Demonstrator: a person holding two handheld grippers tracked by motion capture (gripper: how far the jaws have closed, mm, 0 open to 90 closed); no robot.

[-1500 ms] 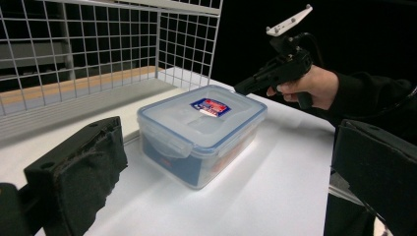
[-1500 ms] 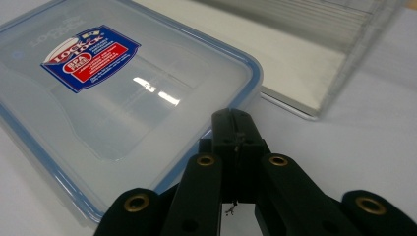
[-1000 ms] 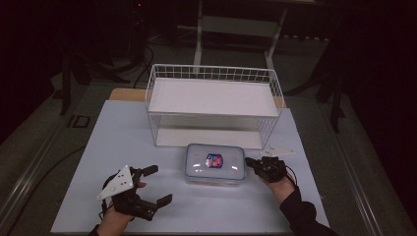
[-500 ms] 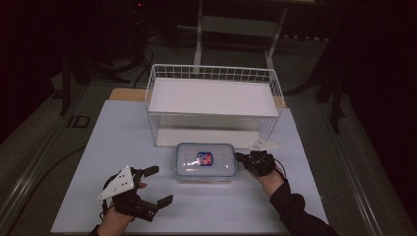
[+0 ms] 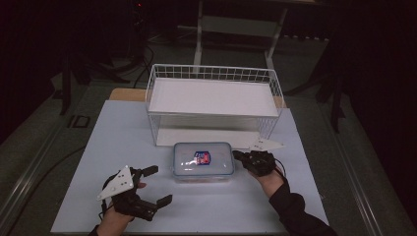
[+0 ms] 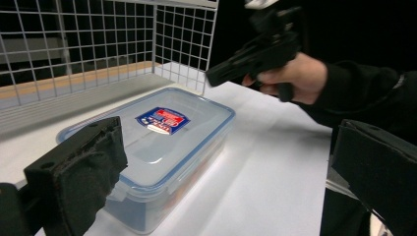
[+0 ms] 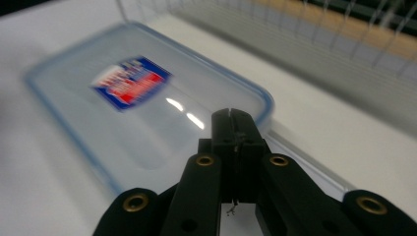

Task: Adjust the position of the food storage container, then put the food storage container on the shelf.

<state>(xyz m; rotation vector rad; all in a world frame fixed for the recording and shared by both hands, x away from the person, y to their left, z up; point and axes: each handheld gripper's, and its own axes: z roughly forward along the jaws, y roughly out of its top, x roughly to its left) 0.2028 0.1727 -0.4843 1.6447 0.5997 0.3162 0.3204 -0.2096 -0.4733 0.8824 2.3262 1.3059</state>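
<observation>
A clear plastic box (image 5: 202,160) with a blue-rimmed lid and a red and blue label lies on the white table (image 5: 123,132), just in front of a white wire basket (image 5: 211,73). My right gripper (image 5: 237,156) is shut, with its tip at the box's right end. In the right gripper view the closed jaws (image 7: 233,118) sit over the lid's near corner of the box (image 7: 123,98). My left gripper (image 5: 158,185) stands open at the front left, a little short of the box. The left gripper view has the box (image 6: 162,137) ahead between its wide jaws (image 6: 226,182), and the right gripper (image 6: 221,73) beyond.
The wire basket (image 6: 98,39) stands close behind the box, with a white shelf on top and an open space under it. Bare table lies to the left and in front of the box. The table's front edge runs near my hands.
The box has slid left and a little toward the basket, with my shut right gripper following at its right end. The left gripper has stayed put.
</observation>
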